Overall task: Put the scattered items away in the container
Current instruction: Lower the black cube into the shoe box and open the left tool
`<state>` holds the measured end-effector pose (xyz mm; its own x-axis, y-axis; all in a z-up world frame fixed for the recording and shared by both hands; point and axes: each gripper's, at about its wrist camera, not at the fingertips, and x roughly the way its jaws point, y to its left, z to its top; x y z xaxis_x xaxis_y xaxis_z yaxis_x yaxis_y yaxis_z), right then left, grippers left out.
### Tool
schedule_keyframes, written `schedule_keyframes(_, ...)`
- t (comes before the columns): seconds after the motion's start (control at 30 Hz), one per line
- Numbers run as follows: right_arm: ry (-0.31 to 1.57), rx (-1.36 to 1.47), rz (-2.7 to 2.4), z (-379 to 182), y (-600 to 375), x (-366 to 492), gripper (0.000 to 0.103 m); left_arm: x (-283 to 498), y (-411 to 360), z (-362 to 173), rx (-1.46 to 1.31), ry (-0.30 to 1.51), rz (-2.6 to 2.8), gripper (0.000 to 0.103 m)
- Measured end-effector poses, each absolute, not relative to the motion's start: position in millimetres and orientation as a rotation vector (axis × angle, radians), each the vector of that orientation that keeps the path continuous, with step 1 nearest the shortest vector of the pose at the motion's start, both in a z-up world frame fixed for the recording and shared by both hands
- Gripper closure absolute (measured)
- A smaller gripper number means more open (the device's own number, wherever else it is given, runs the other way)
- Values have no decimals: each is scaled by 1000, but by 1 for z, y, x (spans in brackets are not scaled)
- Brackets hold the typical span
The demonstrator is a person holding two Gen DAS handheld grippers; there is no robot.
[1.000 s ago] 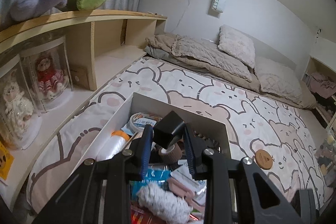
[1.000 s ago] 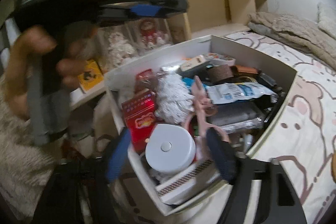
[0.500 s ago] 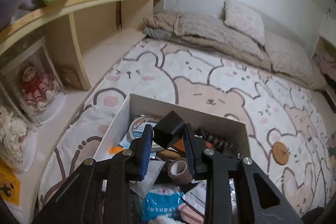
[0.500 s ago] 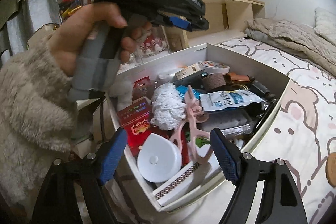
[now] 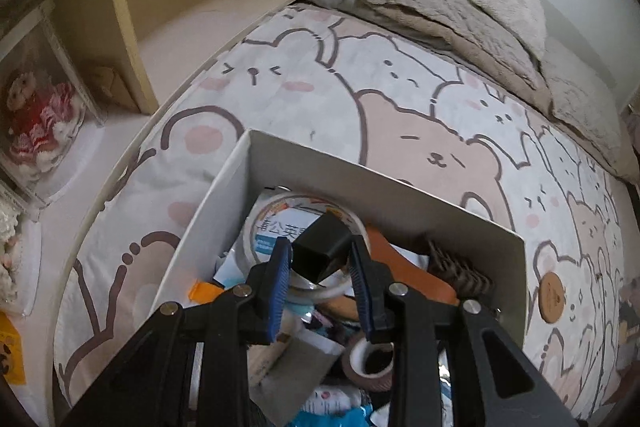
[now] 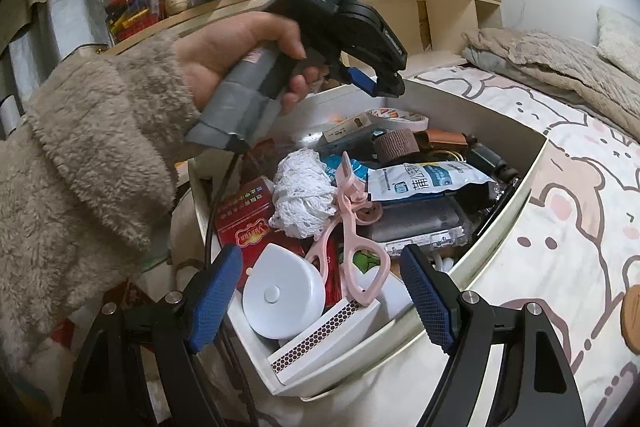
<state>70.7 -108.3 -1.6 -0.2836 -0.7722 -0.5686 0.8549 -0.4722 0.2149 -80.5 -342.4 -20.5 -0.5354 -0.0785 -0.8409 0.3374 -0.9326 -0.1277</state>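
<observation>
Gripping, left gripper (image 5: 320, 273): pads pinch black block (image 5: 322, 250) above white box (image 5: 452, 223).
Right gripper (image 6: 320, 301): spread, empty, near box corner.

Both wrist views overlook the box (image 5: 304, 163) closely.

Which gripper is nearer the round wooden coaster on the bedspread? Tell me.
Right. The right gripper hangs beside the coaster; the left gripper is over the box's far end.
</observation>
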Motion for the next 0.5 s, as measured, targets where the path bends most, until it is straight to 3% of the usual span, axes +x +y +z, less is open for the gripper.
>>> schedule_keyframes(0.13,159,755,-1923,-1,-108,71,22,-82,-350,-25,1348,431,-2491,70)
schedule_keyframes(0.2,157,755,-1924,-1,-108,71,22,-80,-352,-25,1330,447,-2477,43)
schedule_keyframes(0.23,155,755,-1924,-1,-107,71,22,-78,-354,-24,1318,457,-2474,40)
schedule_keyframes(0.5,129,761,-1919,2,-103,74,22,-62,-354,-18,1319,481,-2477,40)
